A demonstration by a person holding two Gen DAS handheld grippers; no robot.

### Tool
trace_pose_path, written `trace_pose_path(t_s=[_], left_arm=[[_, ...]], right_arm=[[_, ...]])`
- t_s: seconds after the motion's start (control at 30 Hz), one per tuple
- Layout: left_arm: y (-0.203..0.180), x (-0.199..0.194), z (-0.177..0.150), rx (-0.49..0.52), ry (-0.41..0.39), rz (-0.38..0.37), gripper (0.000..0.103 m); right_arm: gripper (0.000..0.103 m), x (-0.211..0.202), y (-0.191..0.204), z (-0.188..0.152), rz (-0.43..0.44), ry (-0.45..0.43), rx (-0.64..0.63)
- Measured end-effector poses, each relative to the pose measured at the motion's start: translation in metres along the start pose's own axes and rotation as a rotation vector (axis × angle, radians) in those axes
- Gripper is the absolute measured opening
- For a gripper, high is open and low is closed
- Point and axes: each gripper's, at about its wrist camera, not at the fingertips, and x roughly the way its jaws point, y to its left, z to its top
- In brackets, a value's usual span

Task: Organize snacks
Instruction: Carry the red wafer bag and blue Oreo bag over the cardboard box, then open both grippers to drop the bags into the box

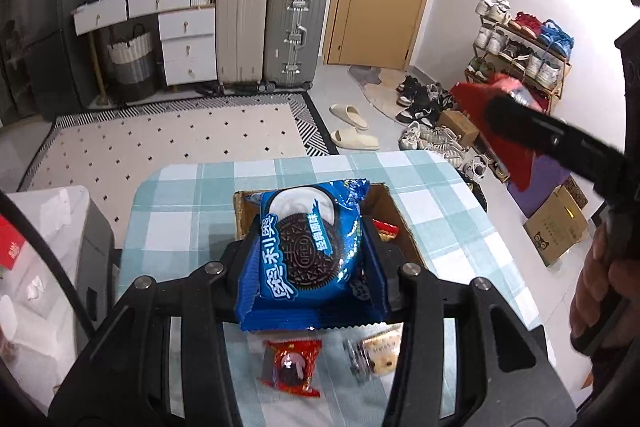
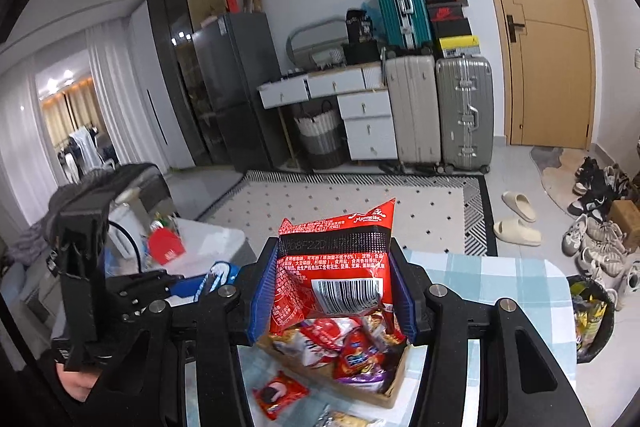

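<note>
My left gripper (image 1: 310, 255) is shut on a blue Oreo packet (image 1: 308, 251) and holds it above a cardboard box (image 1: 400, 223) on the checked tablecloth. My right gripper (image 2: 334, 291) is shut on a red snack bag (image 2: 336, 267) with a barcode, held above the same box (image 2: 394, 393), which is full of several snack packets. The right gripper with its red bag (image 1: 496, 123) also shows at the right of the left wrist view. The left gripper (image 2: 192, 285) with the blue packet shows at the left of the right wrist view.
A small red snack packet (image 1: 292, 367) and a clear-wrapped biscuit (image 1: 376, 351) lie on the tablecloth (image 1: 192, 211) in front of the box. A white side unit (image 1: 44, 267) stands left of the table. Slippers, shoes and a bin (image 2: 592, 319) are on the floor to the right.
</note>
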Motion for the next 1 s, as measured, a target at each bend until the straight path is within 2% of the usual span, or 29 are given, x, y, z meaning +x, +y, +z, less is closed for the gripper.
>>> trace_pose_path(t_s=[0.13,0.57,1.0], left_arm=[[0.002,0.040,0.004,-0.007,0.041,-0.021,0.042],[0.009,0.140,-0.010,-0.009,0.149,-0.014,0.042],[0.021,0.187,-0.025,-0.029,0.186,-0.006,0.042]], right_arm=[[0.050,0.037,-0.010,-0.005,-0.012,0.050,0.008],[0.051,0.133,-0.039,-0.030,-0.042,0.187,0.010],[0.051,0.182,-0.057,-0.063,-0.062,0.286,0.014]])
